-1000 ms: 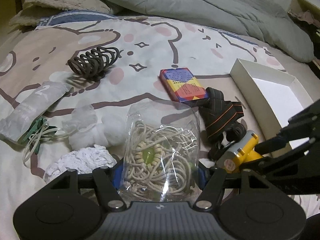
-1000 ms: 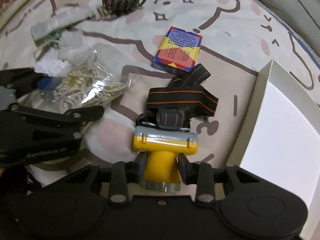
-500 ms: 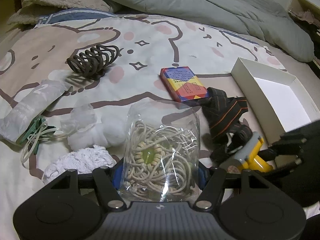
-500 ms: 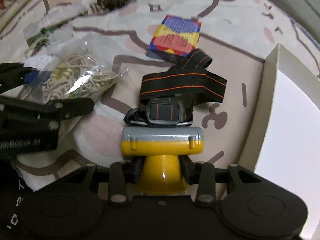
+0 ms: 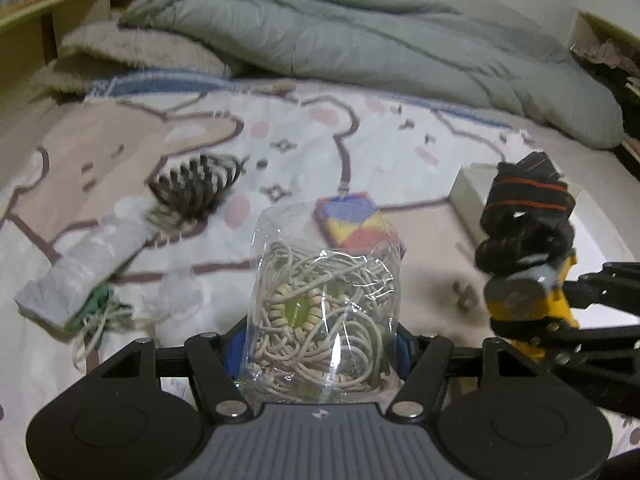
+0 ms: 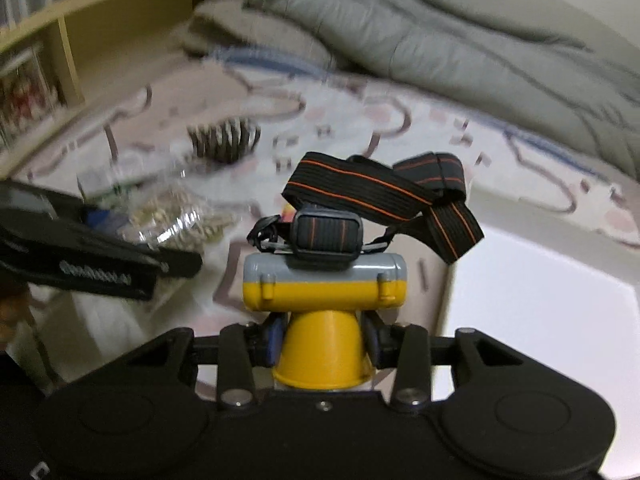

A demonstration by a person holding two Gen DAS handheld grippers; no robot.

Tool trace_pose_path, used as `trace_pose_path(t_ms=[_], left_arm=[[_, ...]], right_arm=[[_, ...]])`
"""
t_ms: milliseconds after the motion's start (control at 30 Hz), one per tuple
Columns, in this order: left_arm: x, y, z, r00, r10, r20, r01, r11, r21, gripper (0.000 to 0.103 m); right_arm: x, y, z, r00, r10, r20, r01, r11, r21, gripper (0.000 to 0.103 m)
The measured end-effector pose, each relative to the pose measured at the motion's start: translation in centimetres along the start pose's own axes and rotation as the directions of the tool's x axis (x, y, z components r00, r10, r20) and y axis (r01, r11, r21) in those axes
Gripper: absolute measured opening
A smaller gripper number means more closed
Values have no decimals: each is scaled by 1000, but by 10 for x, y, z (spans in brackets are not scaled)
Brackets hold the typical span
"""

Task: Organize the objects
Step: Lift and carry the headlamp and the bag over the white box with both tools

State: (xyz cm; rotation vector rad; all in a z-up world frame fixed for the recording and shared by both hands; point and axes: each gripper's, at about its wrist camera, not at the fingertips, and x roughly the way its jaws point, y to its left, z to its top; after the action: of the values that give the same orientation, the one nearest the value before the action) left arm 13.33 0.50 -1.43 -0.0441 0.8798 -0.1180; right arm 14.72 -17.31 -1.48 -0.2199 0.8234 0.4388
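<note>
1. The left gripper (image 5: 318, 354) was clamped on a clear bag of cords (image 5: 322, 312), held above the bedsheet (image 5: 304, 140).
2. The right gripper (image 6: 322, 342) gripped the yellow headlamp (image 6: 324, 296) by its cone, strap (image 6: 384, 196) dangling.
3. A white box (image 6: 532, 300) lay just right of the headlamp.
4. A colourful card box (image 5: 352, 222) and a hair claw (image 5: 196, 178) lay beyond the bag.

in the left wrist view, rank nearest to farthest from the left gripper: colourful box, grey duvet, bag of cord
1. bag of cord: between the left gripper fingers.
2. colourful box: just beyond the bag, on the bedsheet.
3. grey duvet: heaped across the far end.
</note>
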Motion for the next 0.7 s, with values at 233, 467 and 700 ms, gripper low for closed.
trace_pose_path(t_ms=[233,467,700], left_arm=[[-18,-50,17,995,-42,85,41,999,18,67],[-5,-119,28,987,-118,107,115,993,27,67],[21,-189,25,975,-209,81,208,978,21,67]], right_arm=[[-37,-54,5,996,-82,43,80,995,54,41],[-59,-138,-23,974,-226,-10,225,967,122,41],[-61,-198,-58,948,-307,-81,316,940,128,41]])
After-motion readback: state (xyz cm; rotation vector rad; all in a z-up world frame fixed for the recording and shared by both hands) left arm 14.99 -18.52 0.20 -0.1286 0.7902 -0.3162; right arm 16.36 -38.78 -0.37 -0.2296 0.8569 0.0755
